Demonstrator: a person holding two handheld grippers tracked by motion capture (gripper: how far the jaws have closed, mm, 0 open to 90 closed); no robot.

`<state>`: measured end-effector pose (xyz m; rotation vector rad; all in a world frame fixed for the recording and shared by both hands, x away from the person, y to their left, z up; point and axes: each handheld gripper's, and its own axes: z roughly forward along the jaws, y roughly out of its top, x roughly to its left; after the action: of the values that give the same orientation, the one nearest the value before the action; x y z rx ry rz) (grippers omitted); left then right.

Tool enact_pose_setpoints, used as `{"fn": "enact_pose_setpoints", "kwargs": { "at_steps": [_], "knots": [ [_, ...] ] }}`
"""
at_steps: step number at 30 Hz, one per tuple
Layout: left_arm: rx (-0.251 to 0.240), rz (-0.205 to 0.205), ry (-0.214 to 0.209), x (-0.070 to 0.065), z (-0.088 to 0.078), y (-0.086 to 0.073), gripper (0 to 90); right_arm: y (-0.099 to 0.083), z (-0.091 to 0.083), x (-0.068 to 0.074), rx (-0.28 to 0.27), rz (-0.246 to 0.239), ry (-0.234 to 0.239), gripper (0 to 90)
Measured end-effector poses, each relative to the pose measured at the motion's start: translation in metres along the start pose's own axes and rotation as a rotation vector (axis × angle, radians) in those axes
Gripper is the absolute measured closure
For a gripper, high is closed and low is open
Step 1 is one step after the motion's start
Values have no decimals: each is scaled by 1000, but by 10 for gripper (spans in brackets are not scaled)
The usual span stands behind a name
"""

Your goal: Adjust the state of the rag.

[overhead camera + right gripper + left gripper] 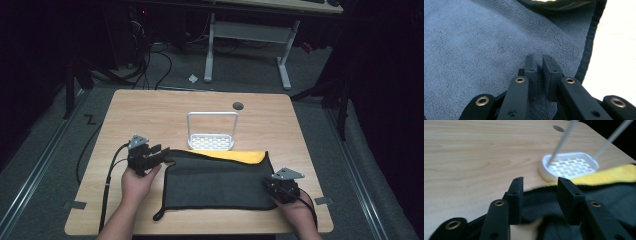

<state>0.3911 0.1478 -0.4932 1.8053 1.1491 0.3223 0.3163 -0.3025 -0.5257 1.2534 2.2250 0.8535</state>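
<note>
My left gripper point(539, 195) stands open over the dark towel point(215, 182); the right gripper point(540, 72) pinches its fleece, so I release it gently.

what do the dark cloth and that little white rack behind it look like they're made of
Dark cloth: likely microfibre or fleece, matte; the right gripper view shows a short fuzzy nap and a stitched, bound edge. Its folded-over part shows a yellow side.
White rack: probably plastic, smooth and faintly glossy, with a moulded slotted base; its thin looped handle could be plastic or coated wire, hard to tell.

Cloth point(215, 182) flat on table point(150, 110); rack point(211, 141) just behind cloth's far edge.
</note>
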Motion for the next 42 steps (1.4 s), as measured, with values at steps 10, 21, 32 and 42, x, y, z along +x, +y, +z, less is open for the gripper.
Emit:
{"fn": "enact_pose_setpoints", "kwargs": {
  "at_steps": [10,21,32,42],
  "knots": [
    [193,157,-44,-37,10,-51,821,20,7,-2,-62,5,-23,849],
    [227,179,-79,-46,-35,-81,829,-6,-10,29,5,-51,31,850],
    [208,171,-89,-46,-24,-71,686,0,-10,41,1,-85,29,897],
    [185,208,-88,-45,-24,-77,632,32,24,25,4,-111,-58,885]
  ]
}}
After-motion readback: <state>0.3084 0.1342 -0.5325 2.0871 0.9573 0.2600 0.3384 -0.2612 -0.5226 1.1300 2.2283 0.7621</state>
